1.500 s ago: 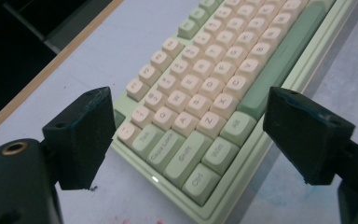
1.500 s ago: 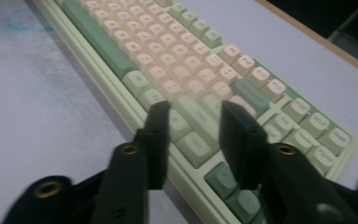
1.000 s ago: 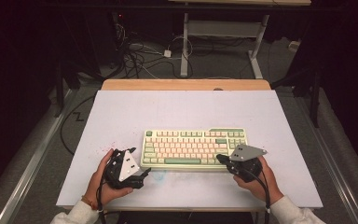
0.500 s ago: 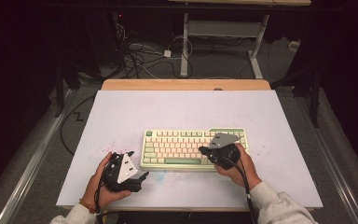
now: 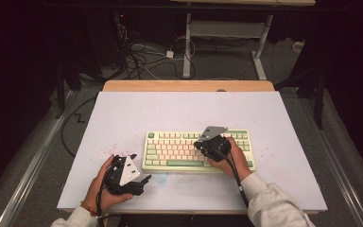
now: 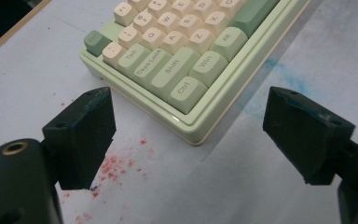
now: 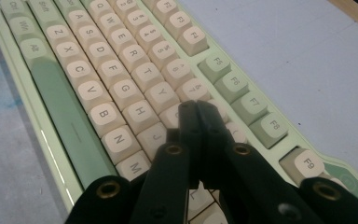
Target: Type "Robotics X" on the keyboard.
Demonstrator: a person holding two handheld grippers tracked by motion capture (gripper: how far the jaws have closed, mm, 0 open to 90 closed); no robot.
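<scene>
A pale green keyboard (image 5: 198, 151) with cream and sage-green keycaps lies flat on the near half of a matte white table (image 5: 137, 113), a little right of its middle. Its case is smooth, glossy plastic with rounded corners; the keycaps are blocky and slightly dished, printed with thin grey legends. The long space bar (image 7: 58, 100) is the darker green, as are the function keys (image 7: 240, 93) along the far row.

The right gripper (image 5: 207, 143) is over the middle-right keys, a grey three-cornered plate on its top. In the right gripper view its two black jaws are pressed together with nothing between them, their joined tip (image 7: 196, 108) just above the keys near H and J; whether it touches a key I cannot tell.

The left gripper (image 5: 144, 179) rests in the hand near the keyboard's near-left corner (image 6: 193, 130), apart from it. Its jaws stand wide apart, and its squarish, dull black pads (image 6: 86, 128) are empty.

Red speckles (image 6: 114, 165) and a faint blue smear (image 6: 279, 81) stain the tabletop. A bare wooden strip (image 5: 189, 85) runs along the table's far edge.
</scene>
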